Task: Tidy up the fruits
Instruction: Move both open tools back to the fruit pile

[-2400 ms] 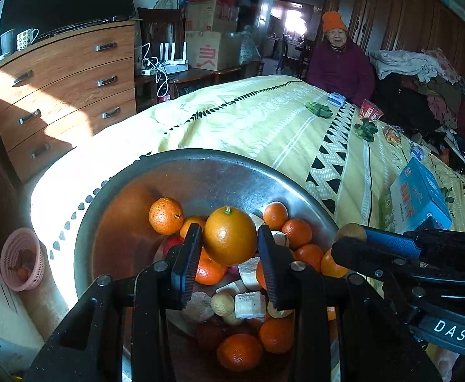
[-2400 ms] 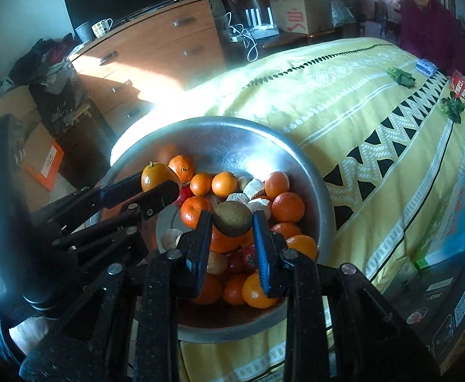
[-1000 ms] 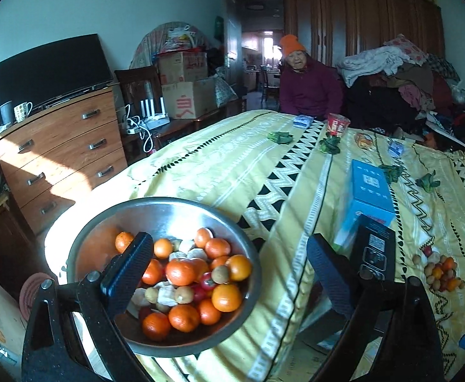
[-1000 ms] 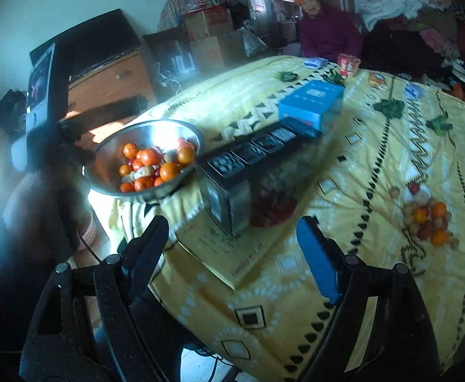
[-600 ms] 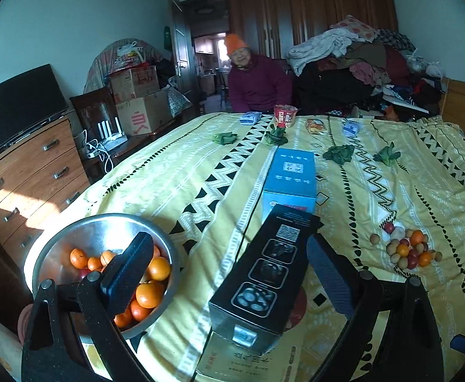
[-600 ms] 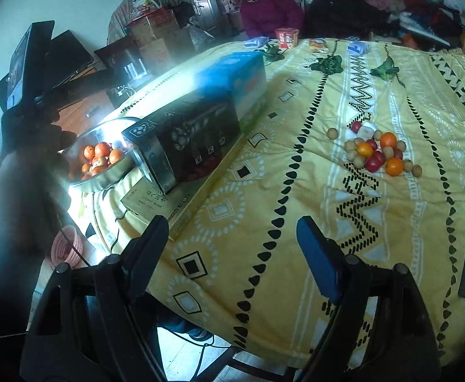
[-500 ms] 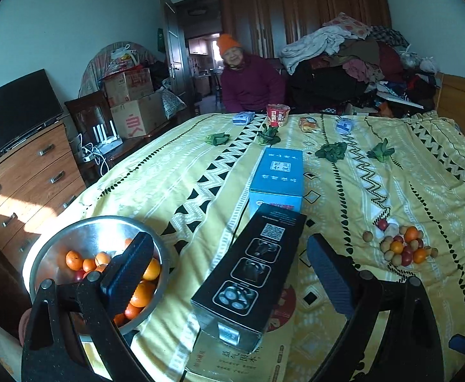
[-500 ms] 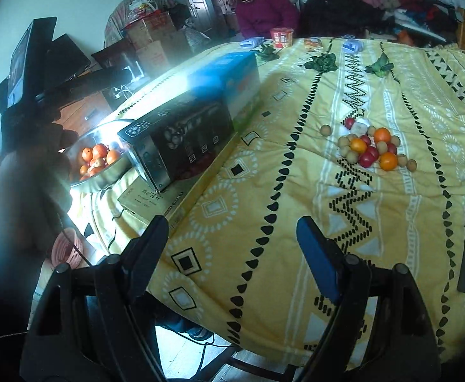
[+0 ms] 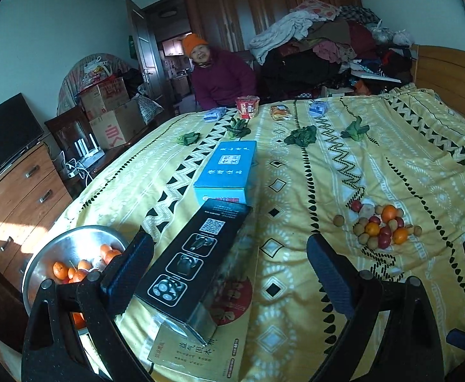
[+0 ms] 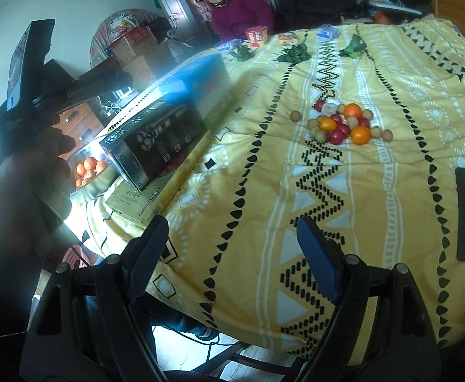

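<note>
The left gripper (image 9: 229, 267) is hanging over the near edge of the bed (image 9: 296, 286) with its jaws spread wide and nothing between them. The right gripper (image 10: 232, 251) is likewise gaping and holding nothing.

A loose pile of fruit (image 9: 377, 226) is lying on the yellow patterned bedspread, ahead and to the right of the left gripper, well apart from it; from the right gripper the same pile (image 10: 340, 124) is sitting far ahead and slightly right.

A steel bowl (image 9: 41, 264) holding oranges (image 9: 79, 270) is resting at the bed's corner, just behind the left gripper's left finger. A black box (image 9: 191, 264) is lying between the left gripper's fingers in view, further out, with a blue box (image 9: 227, 170) touching its far end. A seated woman (image 9: 219, 76) is facing the cameras from beyond the bed.
</note>
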{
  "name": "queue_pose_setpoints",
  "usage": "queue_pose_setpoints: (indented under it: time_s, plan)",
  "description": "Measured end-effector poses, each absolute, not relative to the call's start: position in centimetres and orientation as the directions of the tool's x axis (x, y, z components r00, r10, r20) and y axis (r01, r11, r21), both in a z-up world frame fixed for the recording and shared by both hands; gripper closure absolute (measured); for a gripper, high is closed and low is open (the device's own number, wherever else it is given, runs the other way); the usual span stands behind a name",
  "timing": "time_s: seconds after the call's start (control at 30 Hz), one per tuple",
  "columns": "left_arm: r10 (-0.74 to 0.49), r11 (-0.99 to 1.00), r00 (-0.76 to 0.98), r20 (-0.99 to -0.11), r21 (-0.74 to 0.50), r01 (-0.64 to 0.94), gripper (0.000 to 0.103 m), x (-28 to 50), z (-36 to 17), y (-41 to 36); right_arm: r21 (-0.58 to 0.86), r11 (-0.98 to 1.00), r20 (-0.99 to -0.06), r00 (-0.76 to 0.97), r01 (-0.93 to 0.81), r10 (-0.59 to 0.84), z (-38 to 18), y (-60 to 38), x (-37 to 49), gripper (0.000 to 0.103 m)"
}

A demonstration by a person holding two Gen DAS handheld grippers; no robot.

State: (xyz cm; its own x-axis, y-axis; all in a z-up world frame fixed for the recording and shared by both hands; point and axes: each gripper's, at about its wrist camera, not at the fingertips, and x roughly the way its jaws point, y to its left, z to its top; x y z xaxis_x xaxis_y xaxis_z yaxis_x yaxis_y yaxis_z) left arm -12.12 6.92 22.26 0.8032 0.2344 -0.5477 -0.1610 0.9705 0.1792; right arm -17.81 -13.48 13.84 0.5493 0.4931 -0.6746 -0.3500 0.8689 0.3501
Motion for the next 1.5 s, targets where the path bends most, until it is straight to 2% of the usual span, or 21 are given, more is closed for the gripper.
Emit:
queue_pose_setpoints:
  time_s: [0.67, 1.03, 1.5]
  plan:
    - [0.188, 0.962, 0.803, -0.565, 0.273, -0.033, 0.005, -10.3, 21.8, -0.7, 0.439, 0.865, -0.659, 0.568, -0.242, 0.493, 12.4, -19.0, -17.3, 0.019]
    - [0.176, 0.959, 0.789, -0.589, 0.283, -0.002, 0.005, -9.0, 20.4, -2.1, 0.469, 0.859, -0.663, 0.560, -0.208, 0.497, 11.4, -20.3, -16.7, 0.018]
    - [0.163, 0.965, 0.733, -0.660, 0.260, 0.020, 0.005, -5.3, 16.2, -2.8, 0.487, 0.859, -0.701, 0.516, -0.158, 0.492, 8.6, -21.2, -14.6, 0.018]
